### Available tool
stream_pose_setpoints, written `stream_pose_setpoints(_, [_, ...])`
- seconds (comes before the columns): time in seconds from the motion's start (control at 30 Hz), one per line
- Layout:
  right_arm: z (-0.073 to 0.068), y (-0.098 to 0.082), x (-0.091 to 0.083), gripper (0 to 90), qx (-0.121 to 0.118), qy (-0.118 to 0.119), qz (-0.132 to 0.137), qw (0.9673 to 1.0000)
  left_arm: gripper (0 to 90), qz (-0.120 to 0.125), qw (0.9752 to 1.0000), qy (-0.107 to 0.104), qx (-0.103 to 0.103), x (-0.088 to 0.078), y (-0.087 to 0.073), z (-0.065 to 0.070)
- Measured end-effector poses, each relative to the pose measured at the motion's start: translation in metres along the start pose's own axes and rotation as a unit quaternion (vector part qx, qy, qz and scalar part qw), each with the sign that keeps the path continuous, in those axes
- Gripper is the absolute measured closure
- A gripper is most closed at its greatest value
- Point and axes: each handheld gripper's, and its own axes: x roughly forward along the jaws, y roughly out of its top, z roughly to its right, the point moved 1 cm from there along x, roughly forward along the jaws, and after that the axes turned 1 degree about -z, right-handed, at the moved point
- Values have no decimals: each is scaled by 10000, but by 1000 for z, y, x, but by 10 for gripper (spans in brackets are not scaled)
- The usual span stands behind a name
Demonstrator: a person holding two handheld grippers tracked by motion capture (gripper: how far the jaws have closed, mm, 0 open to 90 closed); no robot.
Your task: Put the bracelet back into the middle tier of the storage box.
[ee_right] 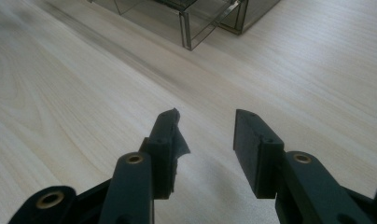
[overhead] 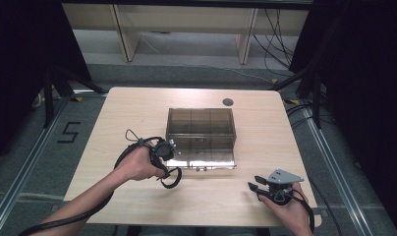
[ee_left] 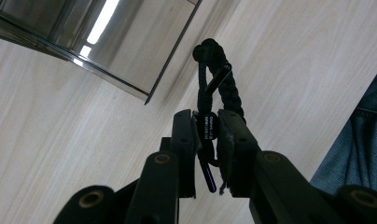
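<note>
A smoky see-through drawer box stands mid-table, its bottom drawer slid out toward me. My left gripper sits at the drawer's front left corner, shut on a black braided cord loop that hangs below it. In the left gripper view the jaws pinch the cord's small round black tag, with the left gripper tilted over the wood by a box corner. My right gripper rests near the front right edge, and that right gripper stands open with nothing between its jaws.
A round grey cable port lies in the tabletop behind the box. The box lies ahead of the right gripper across bare wood. Denim fabric shows past the table edge. Black stands and cables flank the table.
</note>
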Motion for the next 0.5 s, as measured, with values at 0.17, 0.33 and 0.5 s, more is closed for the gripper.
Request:
stream_pose_setpoints(0.17, [3, 0, 0, 606, -139, -47, 84, 9999, 769, 102, 9999, 16, -93, -2, 3, 1])
stream_pose_setpoints(0.33, [3, 0, 0, 605, -113, -20, 63, 9999, 769, 116, 9999, 21, -41, -4, 6, 0])
stream_pose_setpoints(0.5, [3, 0, 0, 603, -127, -11, 63, 9999, 769, 112, 9999, 14, 33, -7, 9, -2])
